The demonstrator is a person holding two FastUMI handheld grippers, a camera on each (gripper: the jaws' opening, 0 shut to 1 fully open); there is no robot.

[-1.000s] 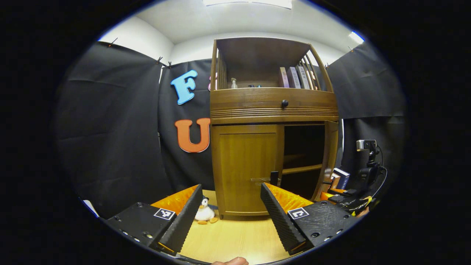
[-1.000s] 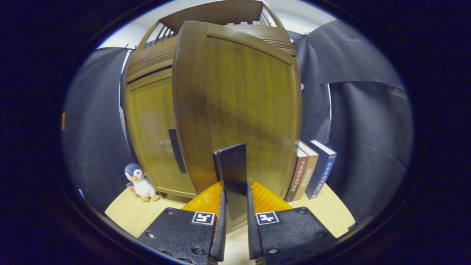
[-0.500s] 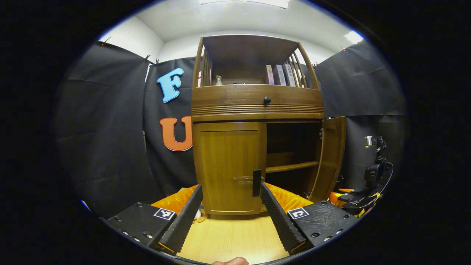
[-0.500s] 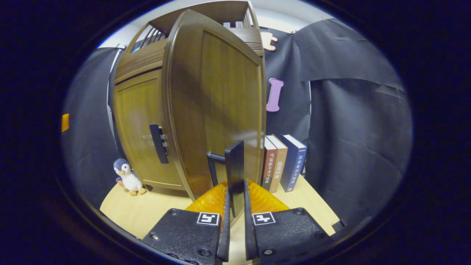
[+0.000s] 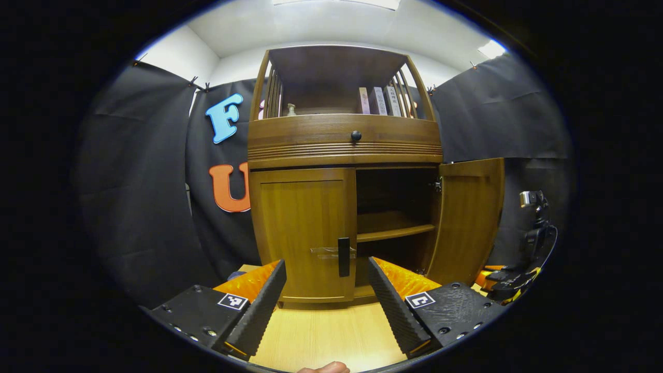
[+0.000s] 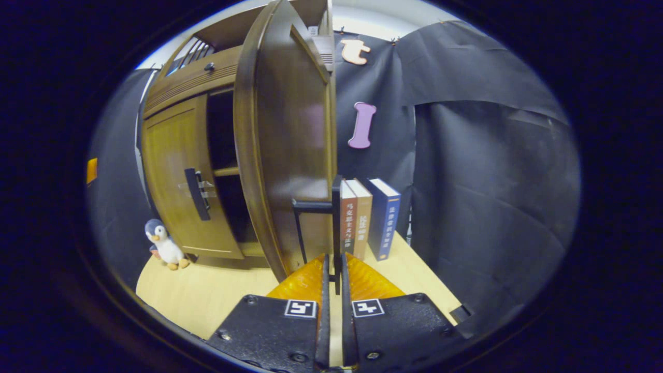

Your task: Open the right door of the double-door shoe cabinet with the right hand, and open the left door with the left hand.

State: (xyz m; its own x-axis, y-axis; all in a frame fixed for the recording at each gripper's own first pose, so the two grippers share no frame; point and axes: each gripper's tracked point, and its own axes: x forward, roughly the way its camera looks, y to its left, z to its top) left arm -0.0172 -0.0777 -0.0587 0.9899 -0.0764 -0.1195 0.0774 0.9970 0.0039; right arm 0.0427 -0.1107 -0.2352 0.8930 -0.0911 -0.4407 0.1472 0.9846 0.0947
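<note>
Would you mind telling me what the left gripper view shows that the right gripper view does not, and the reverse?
Left gripper view: books on the top shelf, and the open left gripper short of the left door's handle.

Right gripper view: the toy penguin, three standing books, and the right gripper shut on the right door's handle.

Both: the cabinet, its left door closed and right door swung open.

book spines point(image 6: 357, 220) lettered, unreadable, no other legible text
</note>
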